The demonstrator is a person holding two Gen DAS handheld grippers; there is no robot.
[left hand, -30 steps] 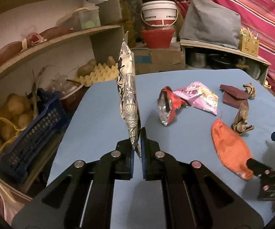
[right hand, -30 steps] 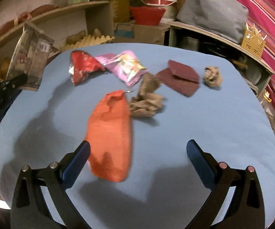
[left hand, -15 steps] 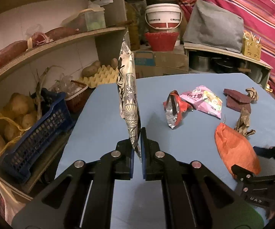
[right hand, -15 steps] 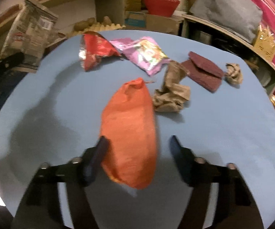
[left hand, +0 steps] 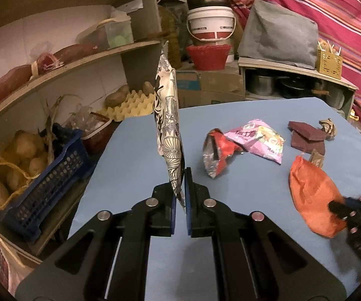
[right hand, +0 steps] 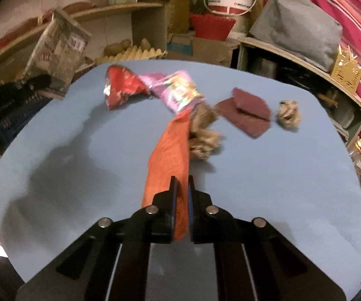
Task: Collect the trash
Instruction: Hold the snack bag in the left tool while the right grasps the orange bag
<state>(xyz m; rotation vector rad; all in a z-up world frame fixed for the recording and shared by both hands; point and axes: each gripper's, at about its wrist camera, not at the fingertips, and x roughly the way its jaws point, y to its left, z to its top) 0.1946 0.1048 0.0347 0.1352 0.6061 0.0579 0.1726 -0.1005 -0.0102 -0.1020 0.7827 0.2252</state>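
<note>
The left hand-held gripper (left hand: 180, 190) is clamped on the bottom edge of a silver printed wrapper (left hand: 168, 125), which stands upright and edge-on above the near left part of the blue counter (left hand: 135, 165). The right hand-held gripper (right hand: 181, 200) is pinched tight on the near end of an orange wrapper (right hand: 171, 155); the rest of that wrapper stretches away from the fingers over the counter, and whether its far end touches the surface cannot be told. In the left wrist view the same orange wrapper (left hand: 313, 195) shows at the right, with the blurred right gripper at its near corner.

Just beyond the orange wrapper's far end lies a crumpled brown paper (right hand: 204, 135), beside it rather than under it as far as the blur allows. Farther back, toward the middle of the counter, a red foil wrapper (left hand: 216, 151) lies open with its silver inside showing, and a pink snack packet (left hand: 260, 140) touches it on the right. To the right of these rest two dark red flat pieces (left hand: 305, 136), overlapping, and just past them a small brown paper ball (right hand: 288, 114).

Off the counter's left edge, a blue crate (left hand: 45, 183) holding potatoes sits on a low shelf. Behind the counter's far edge lies a yellow egg tray (left hand: 130, 104), and above it stands a white bucket (left hand: 211, 23).
</note>
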